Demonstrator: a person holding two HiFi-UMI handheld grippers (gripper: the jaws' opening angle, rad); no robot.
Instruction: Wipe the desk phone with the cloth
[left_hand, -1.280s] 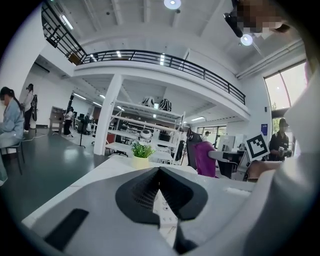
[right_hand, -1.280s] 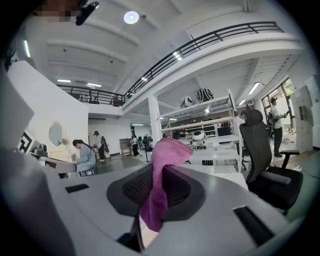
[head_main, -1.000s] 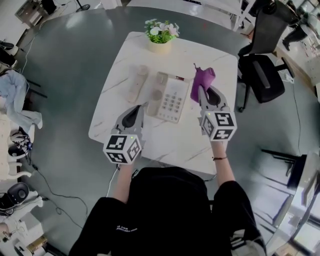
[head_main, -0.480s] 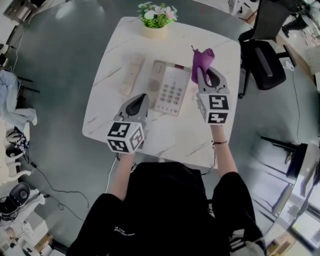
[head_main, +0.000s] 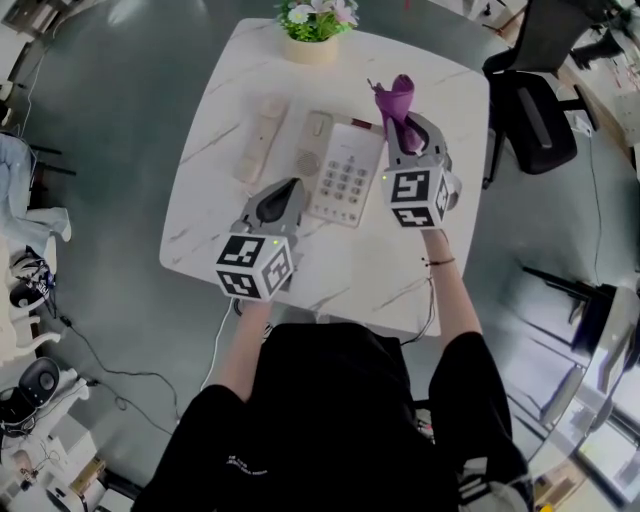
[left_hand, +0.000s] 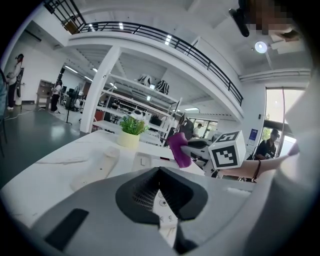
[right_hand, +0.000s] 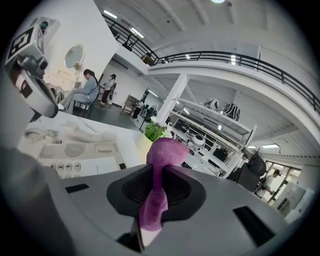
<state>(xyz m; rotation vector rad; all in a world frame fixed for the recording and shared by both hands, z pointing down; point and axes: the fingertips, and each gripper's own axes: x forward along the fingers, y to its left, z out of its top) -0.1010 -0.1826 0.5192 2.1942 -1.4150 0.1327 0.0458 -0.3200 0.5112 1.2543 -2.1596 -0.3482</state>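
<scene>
The right gripper (head_main: 398, 125), clamped on the purple cloth (head_main: 393, 98), has edged closer to the phone (head_main: 340, 180) and now hangs at its right edge, cloth sticking out past the jaws; the left gripper (head_main: 290, 187), jaws together on nothing, stays at the phone's near left corner; the handset (head_main: 258, 140) lies left of the phone; the table (head_main: 350, 275) is bare marble nearer the person.
</scene>
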